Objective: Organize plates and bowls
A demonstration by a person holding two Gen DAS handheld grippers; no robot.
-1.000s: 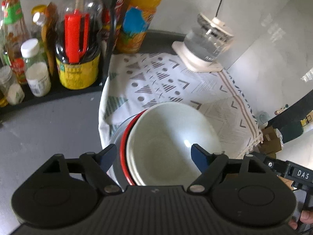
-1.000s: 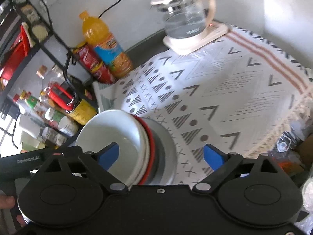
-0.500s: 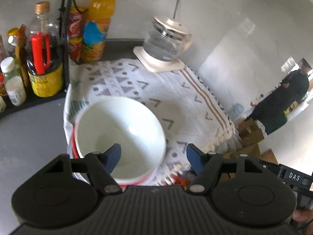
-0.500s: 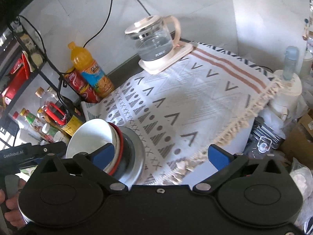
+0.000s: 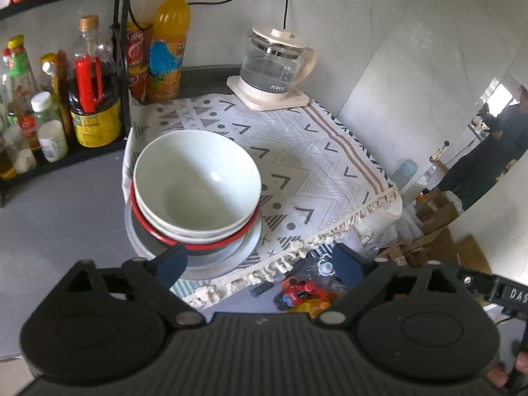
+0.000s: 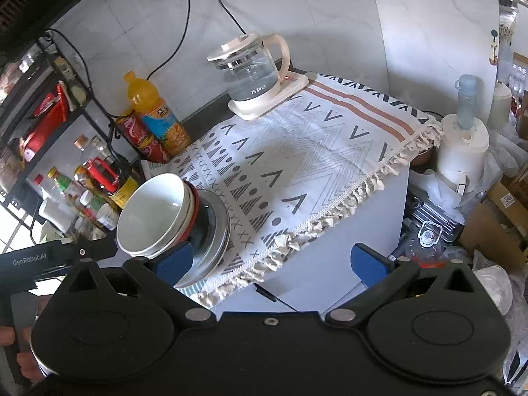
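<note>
Two white bowls (image 5: 198, 181) sit stacked atop one plate (image 5: 244, 247); both tongs gape wide, holding nothing.

The right gripper (image 6: 270, 262) hangs with its blue-tipped fingers (image 6: 173, 260) spread wide, nothing between them. At the near left corner of the patterned white fringed cloth (image 6: 297, 171) stands a stack: a white ceramic bowl (image 6: 150, 213) nested in a red-rimmed bowl (image 6: 195, 211), both on grey plates (image 6: 216, 227) (how many is unclear). A glass kettle with cream handle (image 6: 252, 72) sits at the cloth's far edge. An orange juice bottle (image 6: 156, 115) stands beside a black wire shelf (image 6: 76, 112) of condiment bottles.
</note>
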